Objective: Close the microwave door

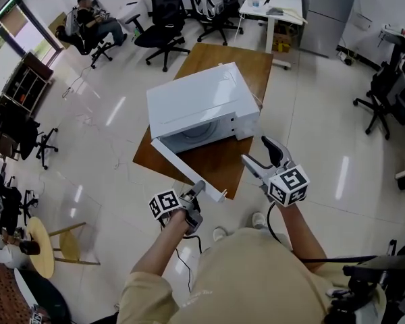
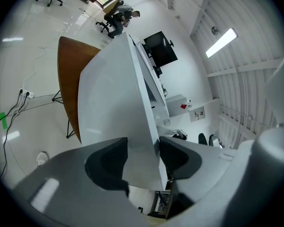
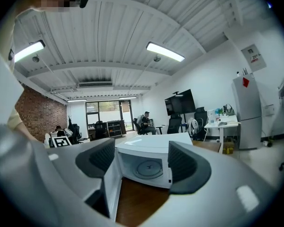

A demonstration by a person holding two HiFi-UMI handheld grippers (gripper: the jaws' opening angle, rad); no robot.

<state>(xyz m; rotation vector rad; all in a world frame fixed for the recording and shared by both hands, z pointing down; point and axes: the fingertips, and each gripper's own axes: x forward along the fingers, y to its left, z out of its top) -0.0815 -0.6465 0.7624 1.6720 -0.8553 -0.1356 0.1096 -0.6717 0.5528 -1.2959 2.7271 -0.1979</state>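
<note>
A white microwave (image 1: 202, 103) stands on a brown wooden table (image 1: 223, 160), and its door (image 1: 185, 171) is swung wide open toward me. My left gripper (image 1: 198, 189) is at the door's outer end. In the left gripper view the door panel (image 2: 128, 108) runs between the two pads, and the gripper (image 2: 143, 157) is shut on its edge. My right gripper (image 1: 256, 150) hovers open over the table's near right corner, apart from the microwave. In the right gripper view it (image 3: 142, 162) faces the open cavity (image 3: 149, 167) with the turntable, and the door (image 3: 111, 183) hangs at the left.
Black office chairs (image 1: 163, 25) and a seated person (image 1: 94, 22) are beyond the table. A white desk (image 1: 273, 9) and a grey fridge (image 1: 327, 12) stand at the back right. A round yellow stool (image 1: 44, 245) is at the lower left. A cable (image 1: 182, 262) trails on the glossy floor.
</note>
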